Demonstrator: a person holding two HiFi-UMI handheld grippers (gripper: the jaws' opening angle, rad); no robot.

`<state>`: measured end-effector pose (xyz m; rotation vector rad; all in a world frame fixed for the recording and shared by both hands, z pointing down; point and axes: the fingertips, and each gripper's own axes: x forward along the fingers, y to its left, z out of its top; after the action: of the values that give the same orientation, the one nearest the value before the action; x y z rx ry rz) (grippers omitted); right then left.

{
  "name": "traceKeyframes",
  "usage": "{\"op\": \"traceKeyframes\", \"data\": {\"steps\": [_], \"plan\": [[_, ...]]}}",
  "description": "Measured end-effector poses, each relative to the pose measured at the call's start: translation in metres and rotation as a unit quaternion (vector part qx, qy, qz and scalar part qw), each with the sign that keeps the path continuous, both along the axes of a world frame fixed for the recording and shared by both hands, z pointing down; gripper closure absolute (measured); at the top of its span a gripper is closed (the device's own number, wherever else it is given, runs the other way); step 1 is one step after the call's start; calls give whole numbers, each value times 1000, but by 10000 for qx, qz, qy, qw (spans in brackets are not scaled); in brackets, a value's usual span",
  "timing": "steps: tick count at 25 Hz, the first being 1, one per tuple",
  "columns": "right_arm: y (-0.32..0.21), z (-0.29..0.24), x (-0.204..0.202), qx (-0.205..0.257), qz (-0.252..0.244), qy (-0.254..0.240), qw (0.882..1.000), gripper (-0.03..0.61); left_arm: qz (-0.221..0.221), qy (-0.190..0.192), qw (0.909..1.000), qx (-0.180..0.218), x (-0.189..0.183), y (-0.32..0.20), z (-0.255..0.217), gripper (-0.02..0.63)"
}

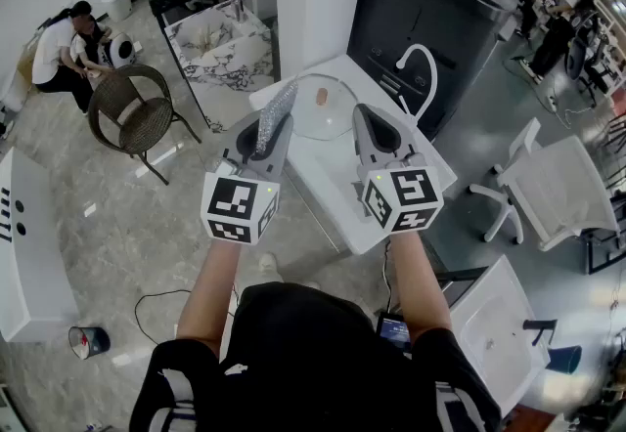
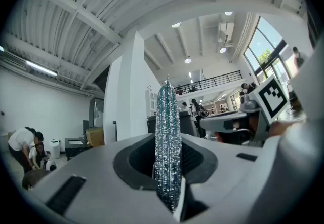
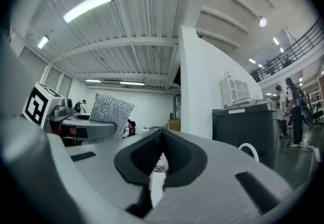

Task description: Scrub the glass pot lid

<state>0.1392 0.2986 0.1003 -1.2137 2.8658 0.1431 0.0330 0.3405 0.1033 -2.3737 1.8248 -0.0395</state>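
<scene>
Scrubber of silvery glittering mesh [image 2: 168,142] stands upright, clenched between the fingers of the left gripper [image 1: 282,119]. Right gripper [image 1: 362,112] has its fingers pressed together on nothing. Round clear glass pot lid [image 1: 328,115] lies on the white surface [image 1: 337,191] just beyond both, apparently untouched.

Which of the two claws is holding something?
The left claw: a glittery silver scrub cloth is pinched between its jaws. The right claw is shut on nothing.

Head view steeply down, gripper views level
</scene>
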Motion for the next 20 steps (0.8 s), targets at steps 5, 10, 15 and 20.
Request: {"op": "traceKeyframes", "data": {"steps": [5,10,15,20], "plan": [[1,1,3,-14,-18,-30,10000,581,9,-3,10000,24,5,0,-2,543],[-2,5,4,-58,-65,25,10000,581,-1,-13,10000,2,9,-2,-2,542],[-7,10,-1,-106,-105,27,9999,581,-29,-25,10000,-30,5,-6,2,542],[-20,15,-9,-142,-127,41,9998,581,-24,18,10000,-25,-3,-20,4,543]]}}
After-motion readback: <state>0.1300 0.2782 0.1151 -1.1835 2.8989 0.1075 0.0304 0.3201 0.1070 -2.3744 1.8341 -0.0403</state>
